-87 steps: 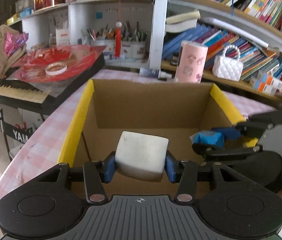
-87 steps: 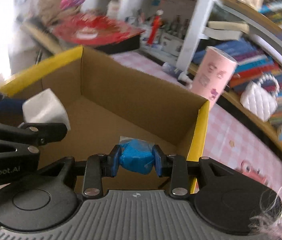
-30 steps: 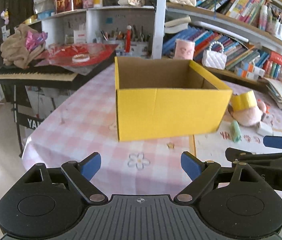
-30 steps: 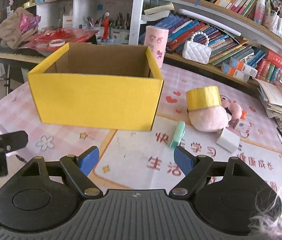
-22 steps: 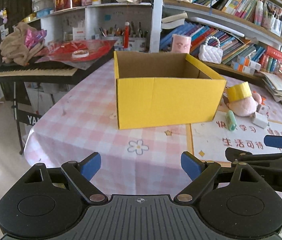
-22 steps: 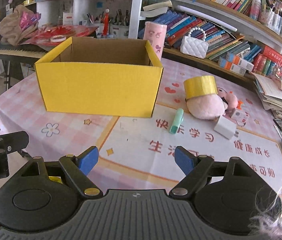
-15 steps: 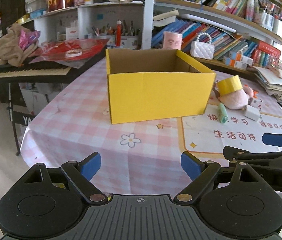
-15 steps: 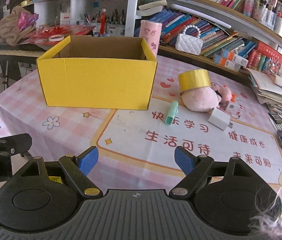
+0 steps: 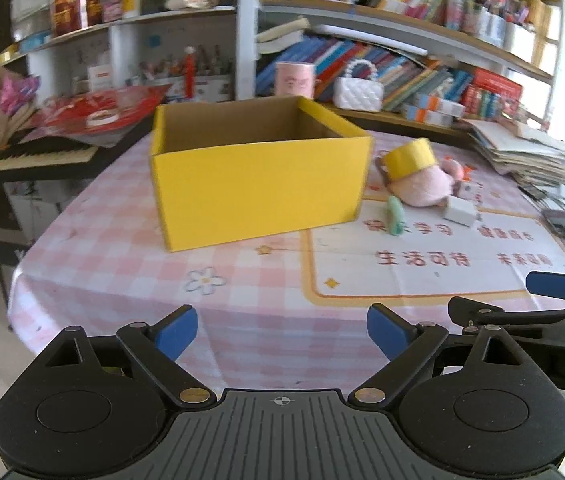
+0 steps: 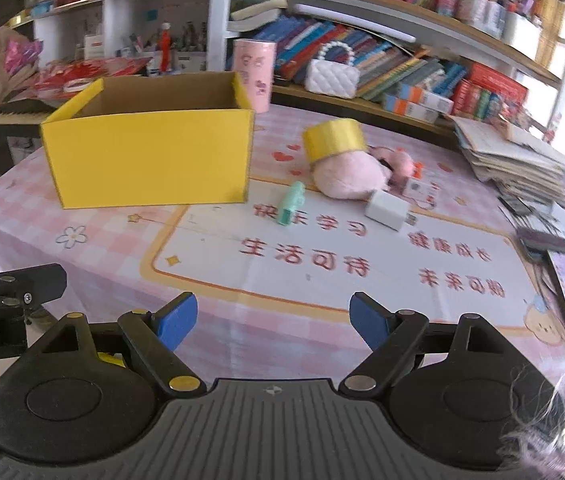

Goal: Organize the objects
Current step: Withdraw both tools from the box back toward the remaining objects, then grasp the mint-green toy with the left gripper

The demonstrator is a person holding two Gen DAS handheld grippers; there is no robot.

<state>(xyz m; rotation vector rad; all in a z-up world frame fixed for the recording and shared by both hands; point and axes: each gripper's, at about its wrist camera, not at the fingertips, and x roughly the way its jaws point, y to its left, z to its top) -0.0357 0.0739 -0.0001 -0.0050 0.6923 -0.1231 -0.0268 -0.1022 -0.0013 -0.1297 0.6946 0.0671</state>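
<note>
The yellow cardboard box (image 10: 150, 158) is seen standing open-topped on the checked cloth of the desk (image 10: 218, 320), and the things left to be sorted lie in a loose group just to its right: a roll of yellow tape (image 10: 334, 138) resting against a pink plush toy (image 10: 348, 180), a mint-green marker (image 10: 291, 203) lying flat near the box's corner, and a white charger plug (image 10: 387, 210) beside the toy. The plush is judged soft and light, best pinched across its rounded body. The tape roll is judged stiff and light and could be taken across its wall. The marker is judged smooth and apt to roll, so a hold across its middle is advised. The charger is judged hard and slick-sided, best held on two flat faces. The left gripper (image 9: 280, 332) is seen spread wide and opening further, with nothing between its jaws; the right gripper (image 10: 272, 322) is likewise spread and empty. Compared with the earliest frames, the white block and the blue object once pinched over the box are gone from both grippers, presumably left inside, though the box's floor is hidden. Both grippers have been drawn back from the box, so that the whole desk is now taken in.
</note>
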